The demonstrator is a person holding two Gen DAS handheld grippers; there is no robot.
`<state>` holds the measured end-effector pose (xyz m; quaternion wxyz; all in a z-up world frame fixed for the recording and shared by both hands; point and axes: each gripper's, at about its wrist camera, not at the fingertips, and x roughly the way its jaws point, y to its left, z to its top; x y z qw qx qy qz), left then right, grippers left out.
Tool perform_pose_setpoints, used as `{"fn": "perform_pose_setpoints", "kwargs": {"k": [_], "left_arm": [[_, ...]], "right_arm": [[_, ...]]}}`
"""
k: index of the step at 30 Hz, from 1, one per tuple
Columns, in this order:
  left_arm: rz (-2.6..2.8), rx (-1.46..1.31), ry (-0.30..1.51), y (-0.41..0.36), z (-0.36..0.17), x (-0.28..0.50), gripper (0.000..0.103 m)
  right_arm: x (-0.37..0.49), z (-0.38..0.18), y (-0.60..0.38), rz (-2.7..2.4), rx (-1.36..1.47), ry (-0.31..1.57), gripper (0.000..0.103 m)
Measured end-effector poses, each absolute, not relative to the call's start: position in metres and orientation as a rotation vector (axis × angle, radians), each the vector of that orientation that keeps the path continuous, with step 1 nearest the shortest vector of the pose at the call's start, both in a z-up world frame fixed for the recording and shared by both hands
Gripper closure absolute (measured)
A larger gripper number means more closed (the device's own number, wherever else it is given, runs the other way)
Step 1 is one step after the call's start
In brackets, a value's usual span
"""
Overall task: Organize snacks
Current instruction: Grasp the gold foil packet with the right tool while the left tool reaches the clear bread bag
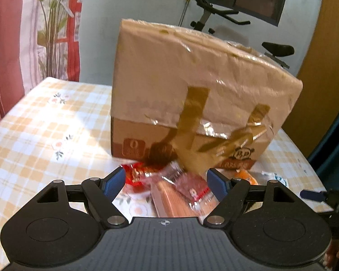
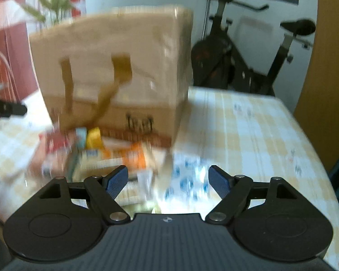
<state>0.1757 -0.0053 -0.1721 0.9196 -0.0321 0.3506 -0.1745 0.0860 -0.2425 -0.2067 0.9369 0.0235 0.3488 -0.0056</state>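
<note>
Left gripper [image 1: 166,179]: jaws spread wide, blue pads either side of a clear-wrapped red snack packet [image 1: 187,187], not visibly pressing it; a red packet [image 1: 135,175] lies just ahead of the left pad
Right gripper [image 2: 168,179]: jaws spread too, nothing pinched, hovering over a blue-and-white printed wrapper [image 2: 187,178] on the cloth
Snack pile [image 2: 97,151]: heaped on the table right against the foot of the box, red, yellow and orange packs jumbled together, heavily blurred in the right wrist view
Cardboard box [image 1: 192,85]: upright on the table, wrapped in clear film, brown tape strips hanging down its front
Table [image 1: 45,124]: yellow-checked cloth with small flowers
Background: exercise bike [image 2: 248,56] behind the table, green plant [image 1: 52,22] at the far left
</note>
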Motion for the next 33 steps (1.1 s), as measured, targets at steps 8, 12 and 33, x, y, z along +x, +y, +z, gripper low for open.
{"fn": "perform_pose_setpoints", "kwargs": {"k": [8, 12, 33], "left_arm": [[-0.365, -0.069, 0.754, -0.009, -0.182, 0.173, 0.023], [-0.365, -0.069, 0.764, -0.010, -0.184, 0.172, 0.023], [-0.393, -0.032, 0.876, -0.036, -0.205, 0.182, 0.022]], "right_arm": [[0.074, -0.227, -0.230, 0.067, 0.012, 0.837, 0.024], [0.074, -0.234, -0.221, 0.096, -0.026, 0.872, 0.024], [0.093, -0.246, -0.223, 0.065, 0.008, 0.807, 0.043]]}}
